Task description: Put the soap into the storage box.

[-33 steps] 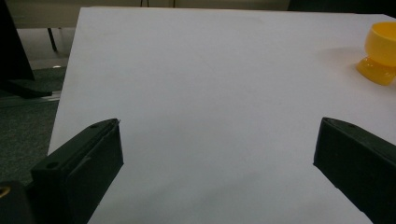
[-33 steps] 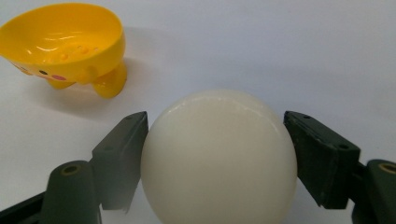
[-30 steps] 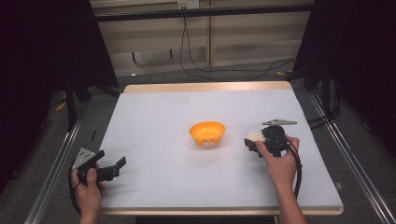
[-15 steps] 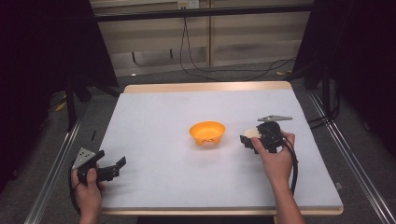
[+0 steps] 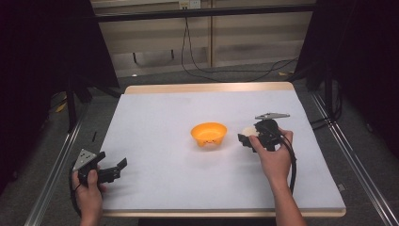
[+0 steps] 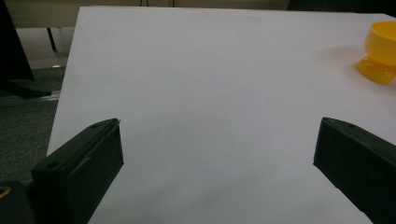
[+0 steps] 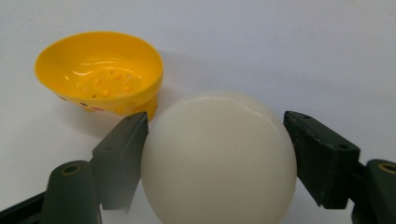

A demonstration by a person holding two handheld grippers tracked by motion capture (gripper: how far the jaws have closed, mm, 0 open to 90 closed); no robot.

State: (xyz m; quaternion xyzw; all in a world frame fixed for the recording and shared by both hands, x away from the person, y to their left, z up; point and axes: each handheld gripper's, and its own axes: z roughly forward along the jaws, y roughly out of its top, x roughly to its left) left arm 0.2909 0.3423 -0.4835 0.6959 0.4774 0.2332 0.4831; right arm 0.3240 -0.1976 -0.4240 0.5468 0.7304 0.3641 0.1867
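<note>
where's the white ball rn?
The white ball sits between the right gripper fingers, just right of the orange bowl near the table's middle in the high view.

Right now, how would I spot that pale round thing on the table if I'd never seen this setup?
Start at the white table and find the orange bowl near its middle. Just right of it, the right tongs clamp a smooth, cream-white ball. It is the only pale, round object there.

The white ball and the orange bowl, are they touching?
Apart. High view: white tabletop shows between the white ball, held in the right gripper, and the orange bowl.
</note>
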